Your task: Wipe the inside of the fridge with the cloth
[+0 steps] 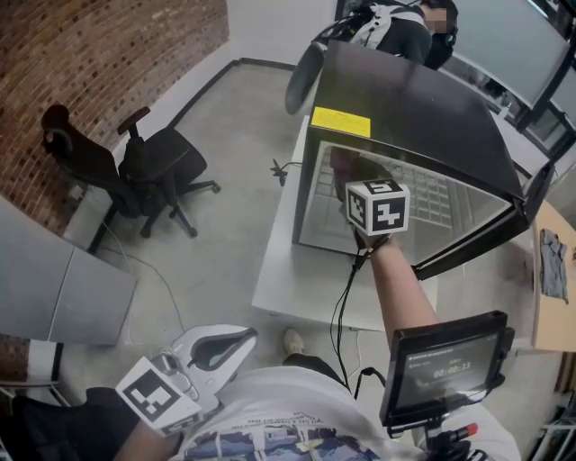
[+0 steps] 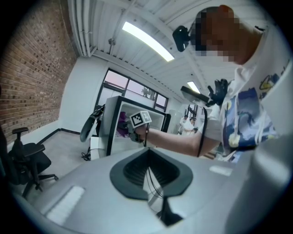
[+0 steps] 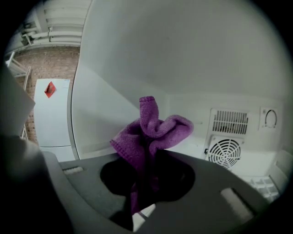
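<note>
A small black fridge [image 1: 405,117] stands on a white table [image 1: 279,279] with its door [image 1: 477,243] swung open to the right. My right gripper [image 1: 353,185] reaches into the opening, its marker cube [image 1: 378,207] just outside. In the right gripper view it [image 3: 146,164] is shut on a bunched purple cloth [image 3: 153,132], held up in front of the white inner wall [image 3: 183,55]; I cannot tell whether cloth and wall touch. My left gripper [image 1: 236,340] hangs low beside my body, shut and empty [image 2: 149,160]. Its view takes in the fridge [image 2: 112,123] and the cloth [image 2: 122,125].
A round fan grille [image 3: 224,153] sits low on the fridge's back wall. A black office chair [image 1: 144,171] stands by the brick wall at left. A screen on a stand [image 1: 445,365] is at my right hip. A person [image 1: 396,27] stands behind the fridge.
</note>
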A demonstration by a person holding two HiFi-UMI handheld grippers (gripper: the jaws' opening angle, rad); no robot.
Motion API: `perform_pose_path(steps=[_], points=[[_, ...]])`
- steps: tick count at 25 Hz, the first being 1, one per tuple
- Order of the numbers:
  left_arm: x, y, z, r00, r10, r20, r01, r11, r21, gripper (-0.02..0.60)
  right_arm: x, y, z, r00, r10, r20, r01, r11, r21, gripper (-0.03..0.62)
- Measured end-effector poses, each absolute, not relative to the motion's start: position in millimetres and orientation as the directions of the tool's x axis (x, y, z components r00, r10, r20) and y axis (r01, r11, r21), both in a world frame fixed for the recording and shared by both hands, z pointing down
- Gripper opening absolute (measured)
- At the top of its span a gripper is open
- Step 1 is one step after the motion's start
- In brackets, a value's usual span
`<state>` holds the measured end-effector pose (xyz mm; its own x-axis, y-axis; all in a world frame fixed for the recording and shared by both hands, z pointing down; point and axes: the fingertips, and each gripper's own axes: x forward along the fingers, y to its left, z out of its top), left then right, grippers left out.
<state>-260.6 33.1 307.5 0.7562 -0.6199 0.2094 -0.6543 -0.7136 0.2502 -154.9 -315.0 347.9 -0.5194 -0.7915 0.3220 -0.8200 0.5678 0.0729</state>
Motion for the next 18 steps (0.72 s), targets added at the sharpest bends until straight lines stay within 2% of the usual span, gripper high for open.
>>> perform_pose_path(steps=[8,15,18], points=[[-235,30,304,0.826,-0.532,0.186,-0.563,-0.779,0.275,0.008,-80,-297,323,-0.386,-0.88,0.276,-0.881,0.44,0.173,0.079],[-167,34,297,0.89,-0.422,0.173,-0.455,-0.852,0.26,0.008,48,-273,311,-0.208,-0.939,0.274,-0.926,0.28,0.254,0.078],[-176,28,297,0.906,-0.389,0.166,-0.421,-0.868,0.264,0.008,62,-273,320,-0.141,-0.943,0.301,-0.928,0.232,0.293,0.078]])
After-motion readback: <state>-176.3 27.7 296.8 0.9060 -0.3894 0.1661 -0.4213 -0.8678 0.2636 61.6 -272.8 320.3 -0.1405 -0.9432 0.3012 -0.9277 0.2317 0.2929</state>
